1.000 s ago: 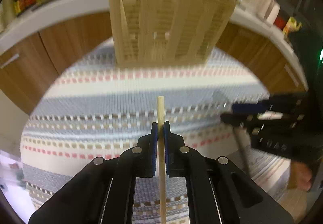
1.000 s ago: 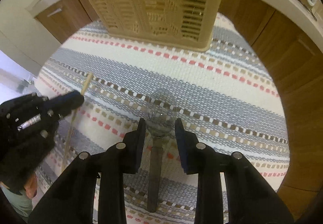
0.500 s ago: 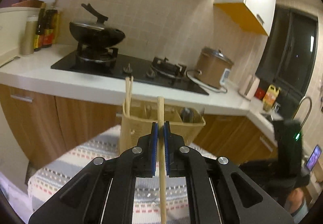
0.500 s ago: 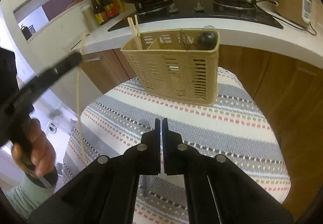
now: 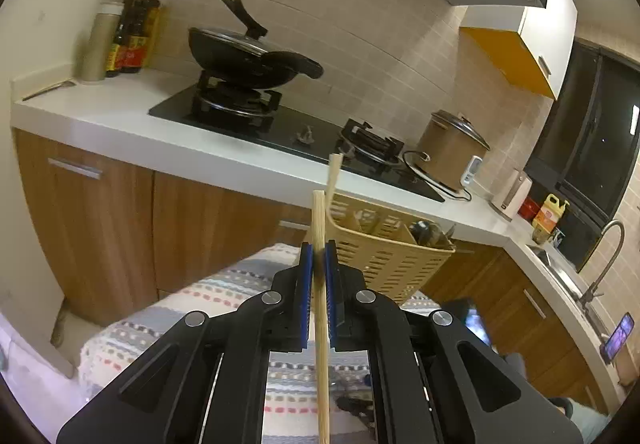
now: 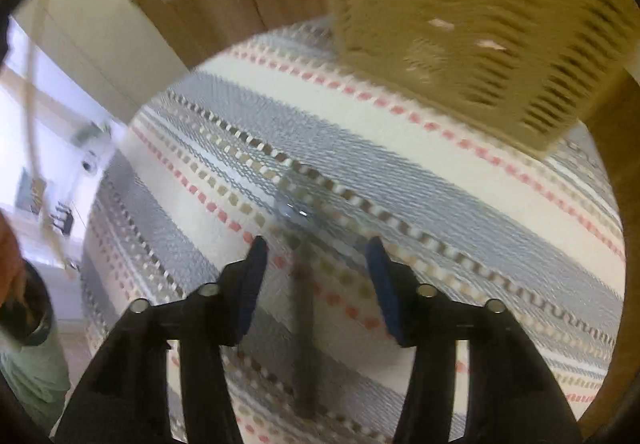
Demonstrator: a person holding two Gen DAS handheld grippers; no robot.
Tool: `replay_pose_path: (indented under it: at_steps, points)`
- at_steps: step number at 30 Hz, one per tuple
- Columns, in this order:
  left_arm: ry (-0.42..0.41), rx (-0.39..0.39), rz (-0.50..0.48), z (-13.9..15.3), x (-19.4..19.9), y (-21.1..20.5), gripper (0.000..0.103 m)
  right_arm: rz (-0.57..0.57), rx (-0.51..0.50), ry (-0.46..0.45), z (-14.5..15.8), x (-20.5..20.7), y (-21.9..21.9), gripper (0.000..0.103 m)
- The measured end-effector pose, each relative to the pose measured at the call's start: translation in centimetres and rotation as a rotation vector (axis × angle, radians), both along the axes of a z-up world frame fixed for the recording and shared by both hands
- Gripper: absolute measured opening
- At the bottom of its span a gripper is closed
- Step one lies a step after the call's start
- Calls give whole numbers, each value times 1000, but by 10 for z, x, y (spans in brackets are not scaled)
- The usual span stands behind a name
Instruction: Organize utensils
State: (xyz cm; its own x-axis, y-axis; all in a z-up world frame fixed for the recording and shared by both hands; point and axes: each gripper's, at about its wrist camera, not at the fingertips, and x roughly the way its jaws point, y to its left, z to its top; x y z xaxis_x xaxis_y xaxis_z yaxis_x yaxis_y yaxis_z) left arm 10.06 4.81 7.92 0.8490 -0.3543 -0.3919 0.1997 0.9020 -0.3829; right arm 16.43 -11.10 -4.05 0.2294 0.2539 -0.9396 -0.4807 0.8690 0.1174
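Left hand-held gripper [image 5: 319, 268]: clamped tight on a chopstick [image 5: 320, 304], which stands upright between its pads, raised above the striped cloth [image 5: 200, 304].
Basket [image 5: 384, 248]: just beyond the left hand-held gripper, on the cloth, holding chopsticks.
Right hand-held gripper [image 6: 316, 260]: jaws just been opening, now apart, gripping nothing.
Spoon [image 6: 302, 284]: flat on the cloth between those jaws, untouched.
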Motion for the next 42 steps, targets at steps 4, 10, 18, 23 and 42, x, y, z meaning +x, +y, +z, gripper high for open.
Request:
replay_pose_path:
  at_steps: [4, 10, 18, 23, 42]
  points:
    - [8, -9, 2, -4, 0, 9, 4, 52, -173, -47, -5, -2, 31, 27]
    - [8, -32, -10, -8, 2, 10, 4, 62, -84, -60, 7, -8, 19, 26]
    - [-59, -29, -34, 12, 8, -7, 4, 13, 190, -238, 80, -44, -43, 19]
    - [-153, -33, -39, 45, 18, -24, 4, -56, 318, -392, 143, -44, -79, 0]
    - [-147, -24, -11, 32, 18, 8, 4, -64, 86, -61, 2, 42, 12, 48]
